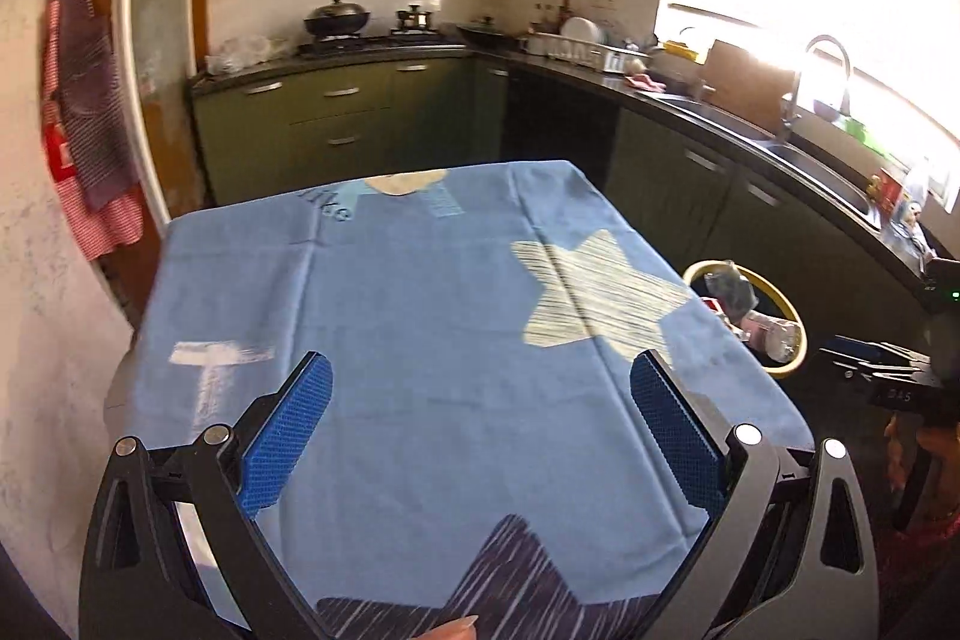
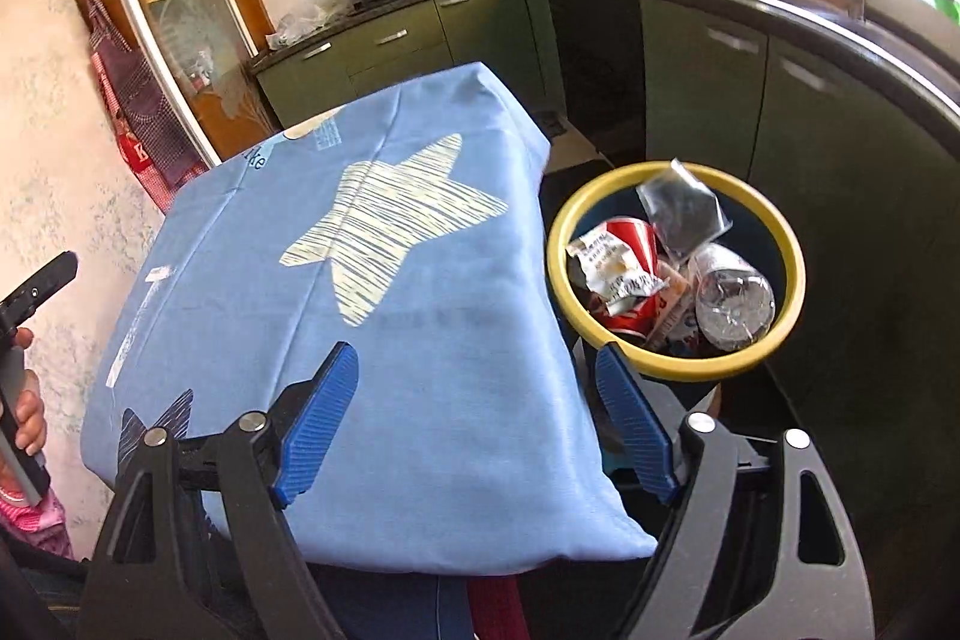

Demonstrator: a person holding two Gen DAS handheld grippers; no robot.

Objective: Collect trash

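Observation:
A yellow-rimmed bin stands on the floor right of the blue-clothed table. It holds a red can, a crumpled wrapper, a clear plastic bottle and a dark plastic bag. The bin also shows in the left wrist view. My right gripper is open and empty, above the table's right edge beside the bin. My left gripper is open and empty over the near part of the table. No trash shows on the cloth.
Green kitchen cabinets and a dark counter run along the back and right, with a sink, dish rack and wok. A wall with a hanging apron stands left of the table.

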